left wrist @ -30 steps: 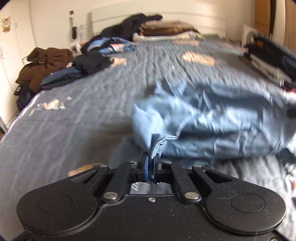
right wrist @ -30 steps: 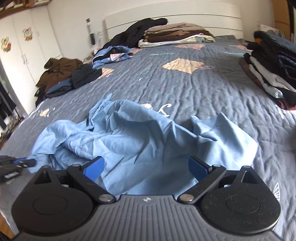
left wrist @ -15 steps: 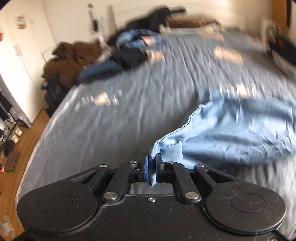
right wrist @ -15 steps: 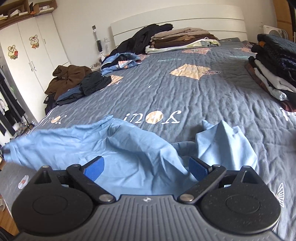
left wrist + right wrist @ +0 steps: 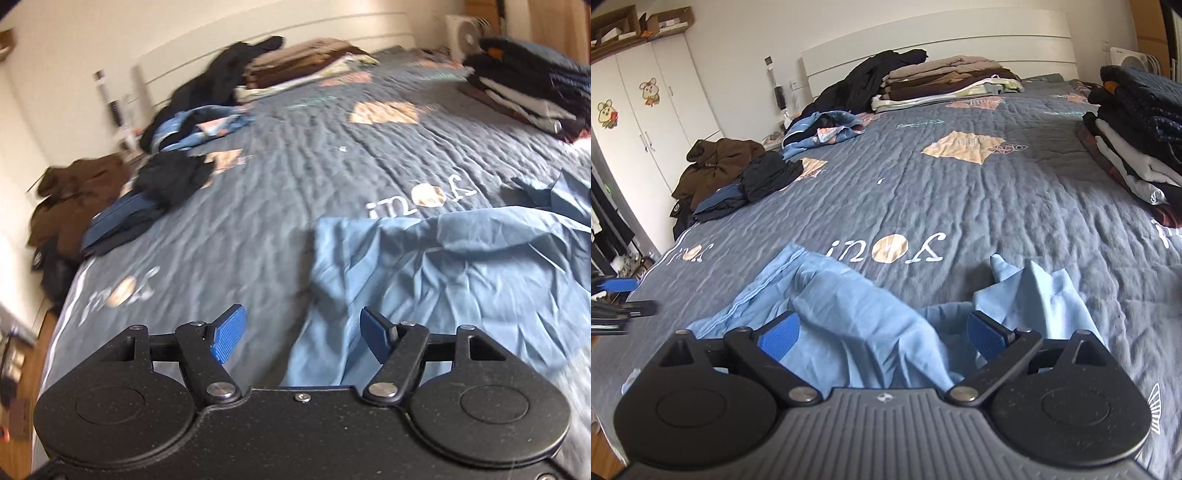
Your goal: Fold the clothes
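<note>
— Blue is most of what I get: a crumpled light-blue cotton garment spread on the grey quilted bedspread. Where does it lie against each claw?

— Left claw stands wide, nothing between its blue pads; the cloth's left edge runs just ahead of it and under its right finger. Right claw is also spread wide, empty, with a raised ridge of the same cloth directly between and ahead of its fingers. I cannot tell whether the pads touch the fabric.

— What is hard to read?

— The garment's near edge is hidden behind both claw bodies, so its outline is incomplete. In the left view its right side is cut off by the frame and blurred. At the left edge of the right view, the left claw appears only as a dark smear with a blue pad.

— Anything else?

— Folded stack of dark and white clothes at the right, loose brown and black clothes at the left.
</note>
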`<state>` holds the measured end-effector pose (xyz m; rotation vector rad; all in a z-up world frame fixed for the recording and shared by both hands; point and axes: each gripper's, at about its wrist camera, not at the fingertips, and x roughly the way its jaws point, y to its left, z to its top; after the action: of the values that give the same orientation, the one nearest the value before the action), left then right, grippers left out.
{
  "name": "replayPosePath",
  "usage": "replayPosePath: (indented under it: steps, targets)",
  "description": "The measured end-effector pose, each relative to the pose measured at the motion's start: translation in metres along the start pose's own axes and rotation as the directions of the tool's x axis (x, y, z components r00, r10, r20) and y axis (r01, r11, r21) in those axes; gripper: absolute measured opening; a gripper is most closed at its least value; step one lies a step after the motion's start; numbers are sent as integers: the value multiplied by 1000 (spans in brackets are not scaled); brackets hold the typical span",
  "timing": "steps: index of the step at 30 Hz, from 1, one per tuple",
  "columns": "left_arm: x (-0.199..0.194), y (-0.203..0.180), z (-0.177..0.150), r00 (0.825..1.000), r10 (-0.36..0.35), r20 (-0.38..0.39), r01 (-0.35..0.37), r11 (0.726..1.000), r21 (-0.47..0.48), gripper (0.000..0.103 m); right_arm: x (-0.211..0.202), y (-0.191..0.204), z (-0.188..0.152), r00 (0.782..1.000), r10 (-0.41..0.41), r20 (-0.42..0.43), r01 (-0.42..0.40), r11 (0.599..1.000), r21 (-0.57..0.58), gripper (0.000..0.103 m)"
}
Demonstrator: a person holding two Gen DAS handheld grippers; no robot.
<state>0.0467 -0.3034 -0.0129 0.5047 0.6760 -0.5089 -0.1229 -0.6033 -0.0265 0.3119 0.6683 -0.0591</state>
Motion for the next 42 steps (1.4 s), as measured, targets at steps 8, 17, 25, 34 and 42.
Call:
replayPosePath:
  steps: [8,17,25,34,42]
  targets:
    - [89,-29,15,998,-4,-65,8,997,72,48,16,-10,6,1000,-8,-9,9,1000,13,97]
    - [158,-37,48,994,-10,-112,16,999,47,41,20,-24,1,999,-30,-29,31,999,32,97]
    - [196,-27,51,984,1,-176,0,1000,7,2,17,-26,2,999,-39,-19,39,999,38,97]
    - [139,17,47,991,-26,-131,23,999,-26,1,15,-33,4,999,-45,-11,46,997,55,97]
    - [15,74,29,985,-170,-16,167,981,-96,1,13,-37,6,999,-43,-5,43,997,69,97]
